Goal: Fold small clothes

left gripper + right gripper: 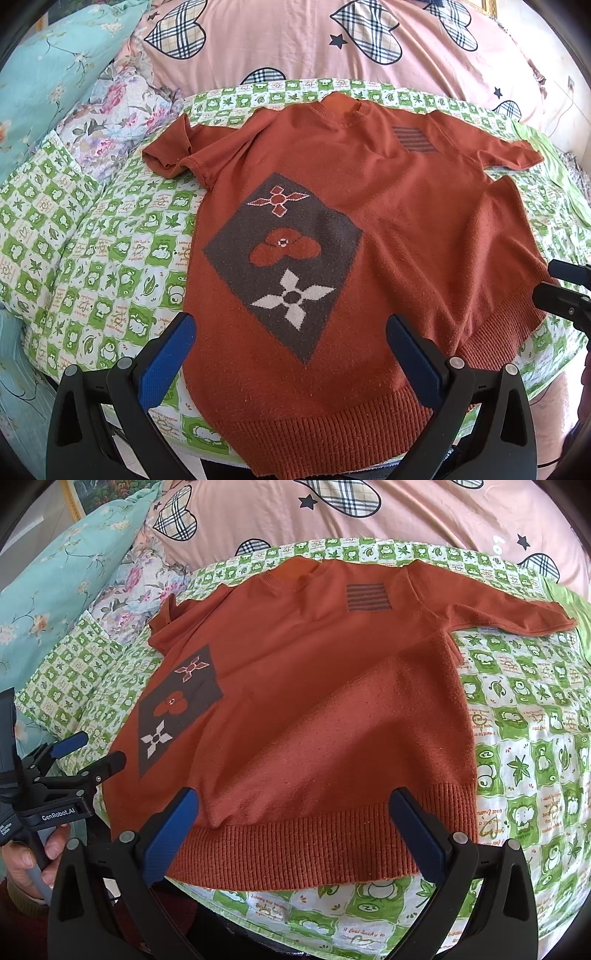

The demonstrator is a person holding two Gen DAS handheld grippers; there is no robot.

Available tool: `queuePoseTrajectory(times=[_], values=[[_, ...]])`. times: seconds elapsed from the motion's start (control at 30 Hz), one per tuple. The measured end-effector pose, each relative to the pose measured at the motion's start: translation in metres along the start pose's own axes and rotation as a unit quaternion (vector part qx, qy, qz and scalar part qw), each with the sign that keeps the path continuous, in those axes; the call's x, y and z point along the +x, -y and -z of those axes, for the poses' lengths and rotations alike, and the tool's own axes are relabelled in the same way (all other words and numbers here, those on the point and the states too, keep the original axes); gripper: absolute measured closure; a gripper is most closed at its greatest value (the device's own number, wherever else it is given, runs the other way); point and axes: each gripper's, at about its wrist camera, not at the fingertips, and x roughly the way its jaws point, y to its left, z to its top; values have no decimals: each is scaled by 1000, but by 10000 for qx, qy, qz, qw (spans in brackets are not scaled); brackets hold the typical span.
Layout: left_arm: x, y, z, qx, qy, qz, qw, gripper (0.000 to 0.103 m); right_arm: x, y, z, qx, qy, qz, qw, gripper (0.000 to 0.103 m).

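A rust-orange knitted short-sleeved sweater (406, 229) lies flat, front up, on the bed, with a grey diamond patch (284, 258) of flower motifs and a striped patch near the collar. It also shows in the right wrist view (314, 701). My left gripper (291, 328) is open and empty, hovering over the lower left part of the sweater near its ribbed hem. My right gripper (295, 805) is open and empty over the hem's right part. The left gripper also shows at the left edge of the right wrist view (88, 753), and the right gripper at the right edge of the left wrist view (565, 291).
The sweater lies on a green-and-white frog-print sheet (110, 240). A pink quilt with plaid hearts (295, 37) lies behind it. Floral and teal pillows (55, 74) are at the back left. The bed's front edge (332, 915) runs just under the hem.
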Motion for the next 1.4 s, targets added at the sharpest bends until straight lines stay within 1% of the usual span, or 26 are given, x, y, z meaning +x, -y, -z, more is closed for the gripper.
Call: queuePoseTrajectory(times=[0.03,0.13,0.2,0.37,0.5,0.6,0.7,0.77,0.93,1.13,1.27,1.4], values=[[0,0,1,-37,30,41,10000,0,0,0,0,-38,28,39,10000,0],[2,-1,1,-42,8,63,10000,0,2,-1,1,13,65,-27,10000,0],[2,-1,2,-75,25,88,9999,0,3,-2,1,61,8,-76,10000,0],[5,-4,2,-60,-131,62,9999,0,4,0,0,229,-110,-242,9994,0],[6,-5,2,-45,-94,76,9999,0,5,1,-1,163,-98,-139,9997,0],[8,-5,1,-49,-197,87,9998,0,5,2,-2,181,-88,-119,9997,0],[9,-4,2,-82,-79,168,9998,0,8,6,-2,217,-99,-101,9997,0],[12,-5,1,-134,-65,299,9994,0,9,8,-4,257,-123,-99,9995,0],[19,-4,-3,-180,-85,422,9989,0,10,9,-8,288,-95,-161,9994,0],[24,0,-9,-114,-97,408,9991,0,15,10,-13,303,-82,-262,9992,0],[26,0,-14,-129,-98,407,9990,0,14,15,-16,390,-16,-328,9987,0],[31,1,-20,-157,-110,425,9989,0,6,29,-24,497,229,-364,9978,0]])
